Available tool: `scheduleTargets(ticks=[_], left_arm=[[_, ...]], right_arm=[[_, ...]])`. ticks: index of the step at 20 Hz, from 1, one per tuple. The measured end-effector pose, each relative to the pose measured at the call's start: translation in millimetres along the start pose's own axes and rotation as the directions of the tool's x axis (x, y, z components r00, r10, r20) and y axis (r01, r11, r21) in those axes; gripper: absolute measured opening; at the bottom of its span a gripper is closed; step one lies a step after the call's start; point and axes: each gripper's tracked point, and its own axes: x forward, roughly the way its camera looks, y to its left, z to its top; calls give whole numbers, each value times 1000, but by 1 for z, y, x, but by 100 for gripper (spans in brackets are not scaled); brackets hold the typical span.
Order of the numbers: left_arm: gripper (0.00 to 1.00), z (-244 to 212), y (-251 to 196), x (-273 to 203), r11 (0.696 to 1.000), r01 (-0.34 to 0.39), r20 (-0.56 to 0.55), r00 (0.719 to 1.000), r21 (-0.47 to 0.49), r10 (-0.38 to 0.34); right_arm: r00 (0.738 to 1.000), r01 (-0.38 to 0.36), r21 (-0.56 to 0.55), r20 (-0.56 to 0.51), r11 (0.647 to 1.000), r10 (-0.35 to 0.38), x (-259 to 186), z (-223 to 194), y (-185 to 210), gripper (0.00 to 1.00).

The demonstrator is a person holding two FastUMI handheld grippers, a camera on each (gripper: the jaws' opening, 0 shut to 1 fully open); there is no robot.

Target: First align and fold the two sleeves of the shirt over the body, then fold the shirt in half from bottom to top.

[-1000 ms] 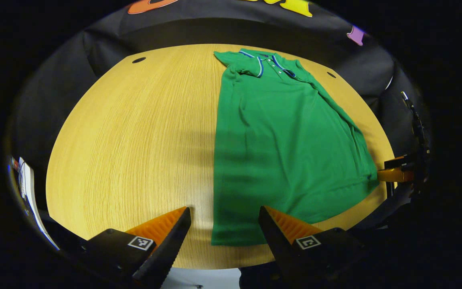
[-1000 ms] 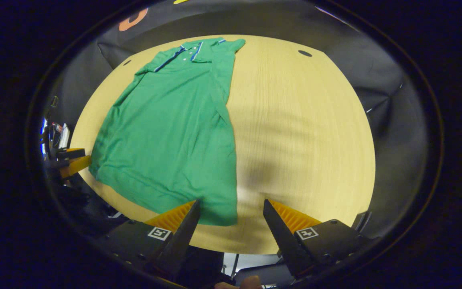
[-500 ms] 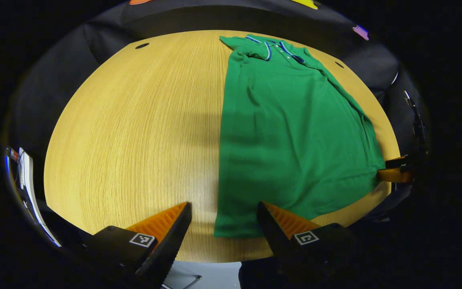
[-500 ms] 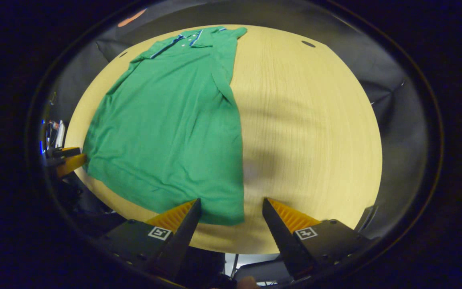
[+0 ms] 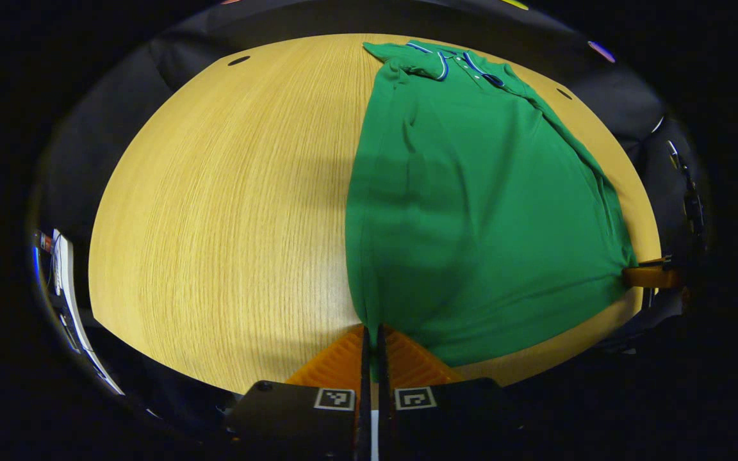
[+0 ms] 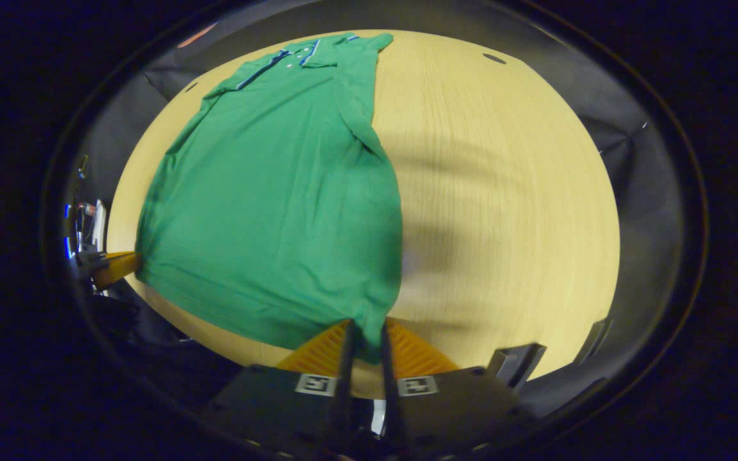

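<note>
On table [image 5: 215, 192]: shirt [image 5: 471, 192] hem corners clamped in left gripper [image 5: 372, 336], right gripper [image 6: 366, 333].

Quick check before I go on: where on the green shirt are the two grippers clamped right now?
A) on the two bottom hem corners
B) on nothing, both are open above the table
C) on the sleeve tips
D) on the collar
A: the left gripper and the right gripper are each closed on a bottom corner of the green shirt, with the collar at the far end of the table.
</note>
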Motion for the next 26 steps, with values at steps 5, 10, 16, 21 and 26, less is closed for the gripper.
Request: scheduleTargets(ticks=[5,10,16,21,26], left_arm=[[6,-1,-9,-7,996,85,-24,996,-34,-86],[6,24,-11,-27,990,141,23,990,1,-141],[6,57,-14,-41,985,167,75,983,38,-170],[6,109,-19,-56,979,165,169,968,118,-183],[6,156,-19,-63,977,146,250,951,154,-181]], right_arm=[[1000,-20,60,-4,998,20,-4,6,0,2],[997,-73,83,37,994,71,-22,20,4,0],[989,-109,108,109,988,97,-50,55,6,0],[973,-143,146,202,979,112,-76,98,5,0],[959,-144,104,261,984,113,-93,137,4,0]])
